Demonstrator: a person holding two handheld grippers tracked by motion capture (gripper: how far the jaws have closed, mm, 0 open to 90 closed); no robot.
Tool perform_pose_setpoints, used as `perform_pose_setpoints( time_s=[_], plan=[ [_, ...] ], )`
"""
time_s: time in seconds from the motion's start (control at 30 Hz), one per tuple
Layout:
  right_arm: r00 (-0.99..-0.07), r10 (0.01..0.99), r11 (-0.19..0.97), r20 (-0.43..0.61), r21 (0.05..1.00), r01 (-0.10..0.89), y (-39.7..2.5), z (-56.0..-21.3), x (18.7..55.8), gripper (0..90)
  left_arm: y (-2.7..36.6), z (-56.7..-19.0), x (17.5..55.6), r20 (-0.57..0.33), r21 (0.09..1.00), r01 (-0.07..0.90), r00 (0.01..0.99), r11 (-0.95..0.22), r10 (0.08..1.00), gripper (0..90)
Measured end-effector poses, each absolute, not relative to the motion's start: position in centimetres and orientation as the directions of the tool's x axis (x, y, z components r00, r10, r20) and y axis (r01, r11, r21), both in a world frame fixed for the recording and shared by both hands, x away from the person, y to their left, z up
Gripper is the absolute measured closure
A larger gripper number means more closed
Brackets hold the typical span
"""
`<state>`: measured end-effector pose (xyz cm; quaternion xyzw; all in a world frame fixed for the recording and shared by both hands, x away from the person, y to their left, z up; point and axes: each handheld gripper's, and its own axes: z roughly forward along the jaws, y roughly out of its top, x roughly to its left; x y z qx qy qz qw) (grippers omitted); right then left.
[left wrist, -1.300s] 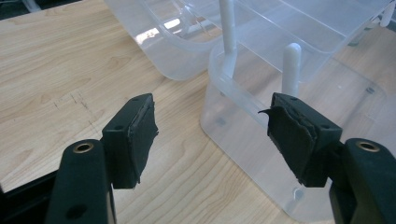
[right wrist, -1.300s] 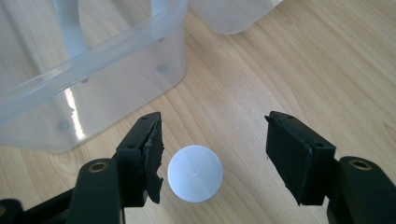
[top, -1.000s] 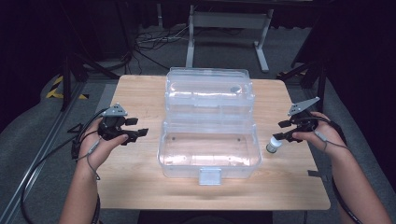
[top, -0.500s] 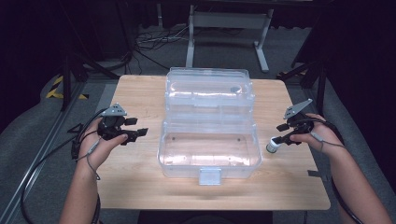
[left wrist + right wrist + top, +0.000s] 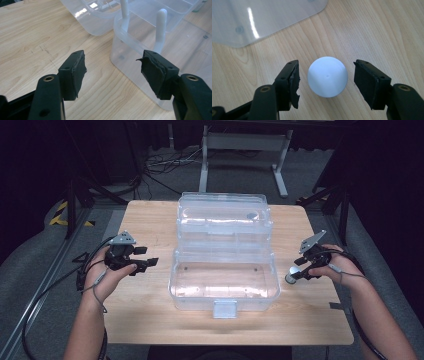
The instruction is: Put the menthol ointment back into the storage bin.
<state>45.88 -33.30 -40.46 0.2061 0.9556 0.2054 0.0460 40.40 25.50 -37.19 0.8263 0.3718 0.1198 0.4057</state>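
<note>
Near the left edge of the light wooden table (image 5: 150,220), the left gripper (image 5: 141,264) hangs above the boards with its jaws wide apart and nothing between them; in the left gripper view (image 5: 113,72) they point toward the near corner of the clear plastic storage box (image 5: 225,270). That box sits mid-table, its hinged lid thrown back toward the far edge. By the right edge, just beside the box, stands a small round white-capped bottle (image 5: 292,274). The right gripper (image 5: 299,272) is around it, jaws spread; in the right gripper view (image 5: 327,82) the white cap (image 5: 327,76) lies between both pads, apparently untouched by either.
</note>
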Motion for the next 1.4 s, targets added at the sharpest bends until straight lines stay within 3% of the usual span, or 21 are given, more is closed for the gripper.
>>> perform_pose_setpoints(
  time_s=[0.4, 0.87, 1.4],
  plan=[
    [-0.914, 0.405, 0.838, 0.003, 0.399, 0.373, -33.4, -41.3, 46.2, 40.0, 25.5, -37.2, 40.4, -0.103, 0.756, 0.516, 0.702, -0.403, 0.705, 36.5],
    [-0.906, 0.423, 0.830, 0.034, 0.386, 0.402, -33.4, -42.1, 46.4, 49.4, 25.2, -37.3, 40.4, -0.107, 0.752, 0.513, 0.713, -0.413, 0.693, 36.2],
    [-0.894, 0.446, 0.808, 0.034, 0.415, 0.419, -33.6, -41.7, 46.3, 50.6, 25.2, -37.4, 40.4, -0.105, 0.746, 0.516, 0.715, -0.420, 0.691, 36.2]
  ],
)
